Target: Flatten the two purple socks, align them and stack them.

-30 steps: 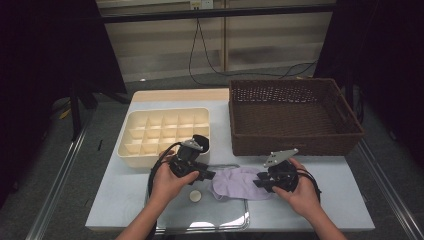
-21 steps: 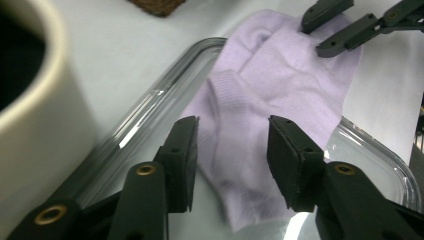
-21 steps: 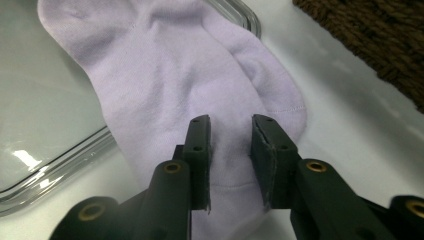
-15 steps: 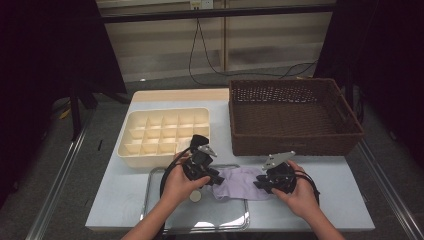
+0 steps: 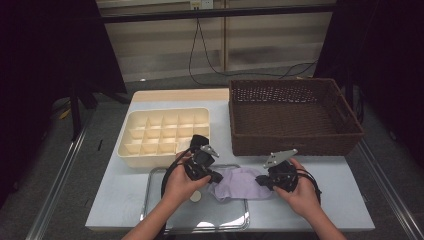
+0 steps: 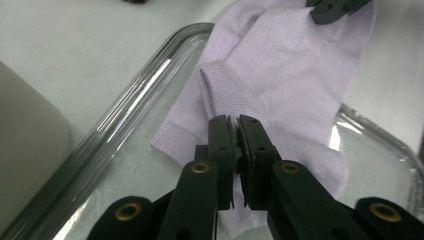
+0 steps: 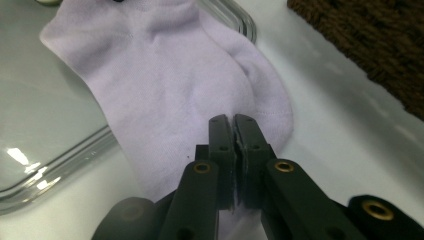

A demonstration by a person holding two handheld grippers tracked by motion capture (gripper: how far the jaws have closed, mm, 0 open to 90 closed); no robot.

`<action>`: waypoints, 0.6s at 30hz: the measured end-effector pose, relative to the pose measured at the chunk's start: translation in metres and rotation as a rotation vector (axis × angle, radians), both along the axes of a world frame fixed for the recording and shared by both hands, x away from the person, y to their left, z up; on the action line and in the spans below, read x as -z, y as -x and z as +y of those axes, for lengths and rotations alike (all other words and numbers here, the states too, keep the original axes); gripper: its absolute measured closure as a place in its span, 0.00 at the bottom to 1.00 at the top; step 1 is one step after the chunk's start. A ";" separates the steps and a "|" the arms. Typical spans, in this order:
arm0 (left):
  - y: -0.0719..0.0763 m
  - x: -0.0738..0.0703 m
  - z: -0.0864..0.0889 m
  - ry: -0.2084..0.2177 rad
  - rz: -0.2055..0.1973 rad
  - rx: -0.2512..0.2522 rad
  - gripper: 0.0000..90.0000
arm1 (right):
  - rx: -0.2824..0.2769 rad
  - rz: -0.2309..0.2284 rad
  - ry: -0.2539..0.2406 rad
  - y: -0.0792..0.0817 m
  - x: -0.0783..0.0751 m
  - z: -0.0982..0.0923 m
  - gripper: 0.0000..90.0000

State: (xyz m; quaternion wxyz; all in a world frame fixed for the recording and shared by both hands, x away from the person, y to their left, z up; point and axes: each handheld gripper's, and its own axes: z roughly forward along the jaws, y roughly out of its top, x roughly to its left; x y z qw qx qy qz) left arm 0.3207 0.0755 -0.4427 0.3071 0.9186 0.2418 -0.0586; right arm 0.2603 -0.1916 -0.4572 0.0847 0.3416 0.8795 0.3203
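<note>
A lilac sock [image 5: 240,182] lies flat across the right rim of a glass tray [image 5: 150,200], half on the white table. My left gripper [image 5: 216,177] is at the sock's cuff end. Its jaws have just been closing and now pinch a raised fold of the cuff [image 6: 210,85], so the left gripper [image 6: 236,122] is shut on the sock [image 6: 280,65]. My right gripper [image 5: 260,181] is at the toe end. Its jaws have also just been closing, and the right gripper [image 7: 232,122] is shut on the sock [image 7: 165,85].
A cream box with several compartments [image 5: 165,132] stands behind the tray at the left. A brown wicker basket [image 5: 295,115] stands at the back right, close to the right hand. A small white round object [image 5: 195,196] lies on the tray near the left hand.
The left hand has shifted right to the sock's cuff end. Both pairs of jaws have closed on the sock. The right hand has stayed where it was.
</note>
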 end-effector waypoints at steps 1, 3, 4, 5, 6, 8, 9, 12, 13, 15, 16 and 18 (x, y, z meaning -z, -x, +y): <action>0.000 -0.001 0.001 0.004 0.003 0.002 0.95 | 0.003 0.002 -0.004 0.000 -0.002 0.000 0.97; 0.000 -0.004 0.003 0.015 0.002 0.000 0.95 | 0.000 -0.005 -0.010 0.000 -0.006 -0.001 0.97; 0.000 -0.005 0.004 0.013 0.009 -0.002 0.95 | 0.000 -0.003 -0.017 0.000 -0.007 -0.002 0.97; 0.001 -0.005 0.004 0.028 0.008 -0.007 0.95 | -0.001 -0.005 -0.023 -0.001 -0.009 -0.003 0.97; 0.000 -0.006 0.006 0.023 0.007 0.001 0.95 | -0.003 -0.011 -0.029 -0.001 -0.011 -0.004 0.97; 0.001 -0.007 0.007 0.042 0.022 -0.003 0.95 | -0.005 -0.016 -0.041 -0.002 -0.016 -0.005 0.96; 0.002 -0.008 0.007 0.042 0.027 -0.022 0.95 | -0.006 -0.008 -0.047 -0.003 -0.017 -0.006 0.95; 0.003 -0.007 0.010 0.061 0.033 -0.033 0.95 | -0.002 -0.004 -0.060 -0.004 -0.019 -0.007 0.96; 0.002 -0.008 0.012 0.051 0.031 -0.018 0.95 | 0.002 -0.009 -0.059 -0.005 -0.019 -0.007 0.96; 0.003 -0.008 0.013 0.063 0.036 -0.039 0.95 | -0.009 -0.005 -0.062 -0.007 -0.019 -0.004 0.97; 0.003 -0.008 0.014 0.065 0.043 -0.043 0.95 | -0.009 -0.008 -0.051 -0.008 -0.020 -0.003 0.96; 0.003 -0.008 0.017 0.070 0.044 -0.038 0.95 | -0.007 -0.008 -0.064 -0.010 -0.022 -0.002 0.94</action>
